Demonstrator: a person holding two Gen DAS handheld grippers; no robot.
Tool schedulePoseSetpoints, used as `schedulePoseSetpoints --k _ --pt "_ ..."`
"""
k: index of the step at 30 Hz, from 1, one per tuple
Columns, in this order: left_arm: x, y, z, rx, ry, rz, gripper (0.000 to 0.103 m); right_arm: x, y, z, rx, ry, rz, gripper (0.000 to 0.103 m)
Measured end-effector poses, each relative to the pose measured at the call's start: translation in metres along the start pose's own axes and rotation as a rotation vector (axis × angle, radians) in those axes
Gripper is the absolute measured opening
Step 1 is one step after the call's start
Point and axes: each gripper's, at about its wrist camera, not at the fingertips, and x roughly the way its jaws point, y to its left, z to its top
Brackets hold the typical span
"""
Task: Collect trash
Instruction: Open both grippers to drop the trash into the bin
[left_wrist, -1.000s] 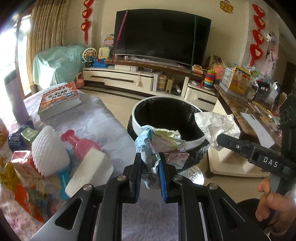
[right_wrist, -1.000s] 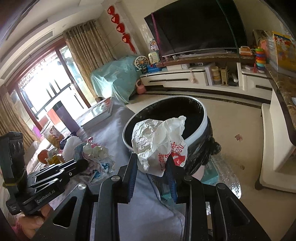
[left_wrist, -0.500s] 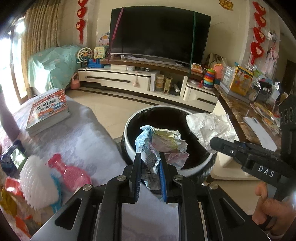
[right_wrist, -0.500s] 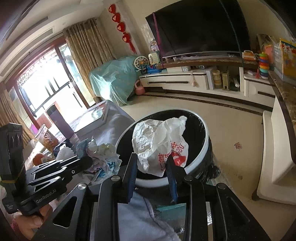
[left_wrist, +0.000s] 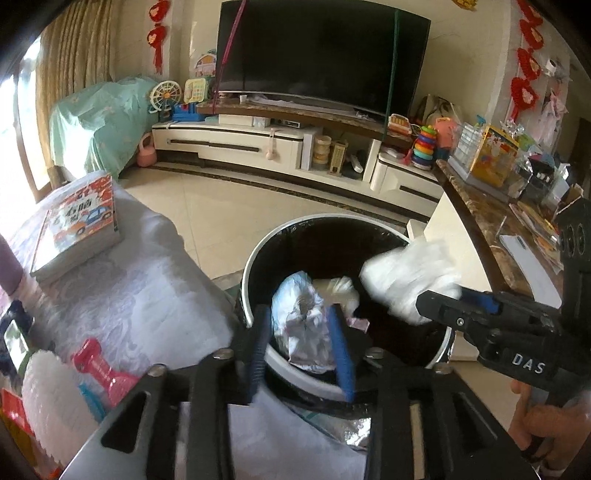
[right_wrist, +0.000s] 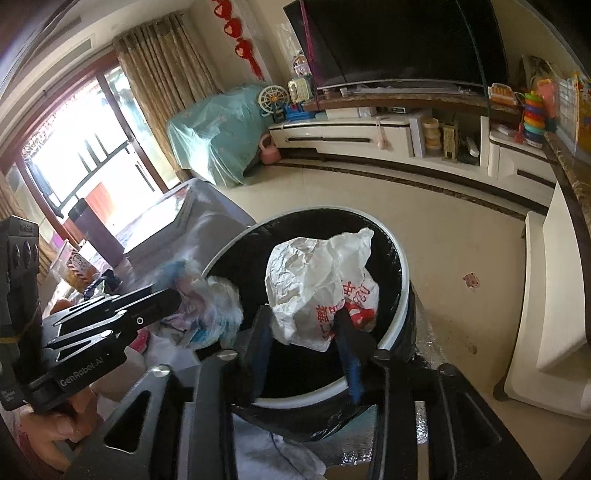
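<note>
A round bin with a white rim and a black liner stands on the floor right under both grippers. My left gripper hangs over the bin's near edge. Its jaws are opening, and a crumpled blue and silver wrapper sits loosely between the blue pads. My right gripper is over the bin too, jaws opening. A white plastic bag with red print stands between its fingers. Each view shows the other gripper beside it, and both loads look blurred there.
Left of the bin is a table under a pale cloth, with a book, a pink toy and a white foam net. A marble counter runs along the right. A TV cabinet lines the far wall across bare floor.
Both grippers have moved forward from the table's edge to over the bin's mouth. Both pairs of jaws have widened, and the wrapper and the bag sit looser between them.
</note>
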Motion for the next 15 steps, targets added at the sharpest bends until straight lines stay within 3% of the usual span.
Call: schedulePoseSetpoints --k 2,4,9,15 --pt "0.0 -0.002 0.002 0.009 -0.008 0.01 0.046 -0.001 -0.001 0.002 -0.002 -0.007 -0.009 0.052" --pt "-0.002 -0.003 0.0 0.008 -0.016 0.012 0.047 -0.005 -0.002 0.003 0.002 -0.015 -0.008 0.055" --pt "-0.022 0.004 -0.023 -0.02 -0.031 0.01 0.062 -0.014 0.0 -0.003 0.026 -0.034 0.006 0.076" --pt "-0.058 0.013 -0.064 -0.071 -0.059 0.005 0.066 -0.024 0.018 -0.021 0.037 -0.041 0.031 0.082"
